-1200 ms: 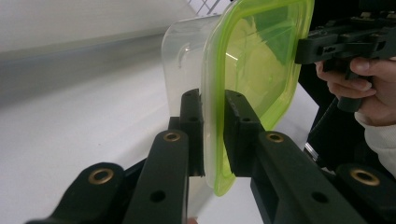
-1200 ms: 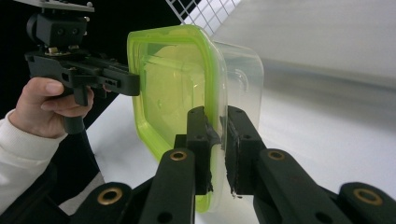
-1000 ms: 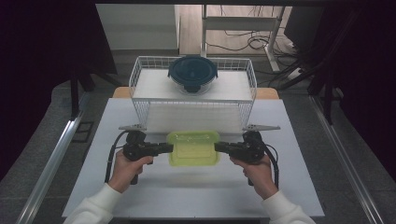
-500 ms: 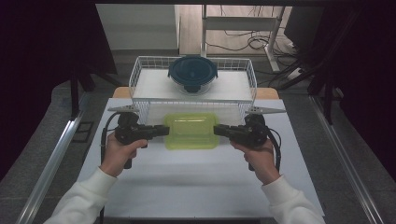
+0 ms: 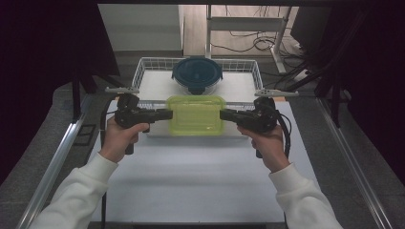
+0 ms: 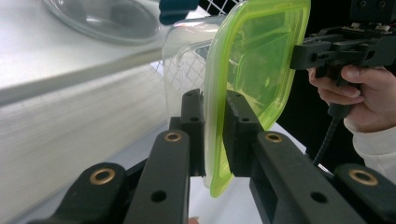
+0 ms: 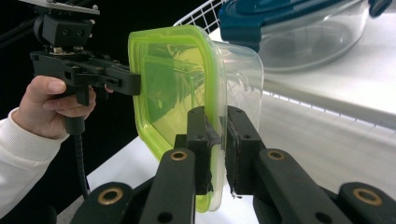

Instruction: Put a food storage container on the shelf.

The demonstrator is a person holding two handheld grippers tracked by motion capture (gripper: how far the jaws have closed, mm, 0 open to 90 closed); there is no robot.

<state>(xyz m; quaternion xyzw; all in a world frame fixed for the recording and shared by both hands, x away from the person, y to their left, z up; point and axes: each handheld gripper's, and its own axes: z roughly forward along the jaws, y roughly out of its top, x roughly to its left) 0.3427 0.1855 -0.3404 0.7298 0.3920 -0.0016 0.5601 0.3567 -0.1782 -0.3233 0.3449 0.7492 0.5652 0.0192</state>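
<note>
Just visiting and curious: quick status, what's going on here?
Left gripper and right gripper both clamped on the green-lidded box's rim, one each end. Box held level, off the table, at the basket's front rail. Blue-lidded bowl sits inside.

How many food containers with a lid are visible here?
2: the green-lidded container held between both grippers above the table, and the blue-lidded round container inside the wire basket behind it.

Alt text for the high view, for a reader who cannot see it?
Two hands hold a clear food box with a lime-green lid in the air between them, the left hand-held gripper and right hand-held gripper clamped on opposite ends. Behind it, a white wire basket holds a round dish with a dark blue lid.
</note>
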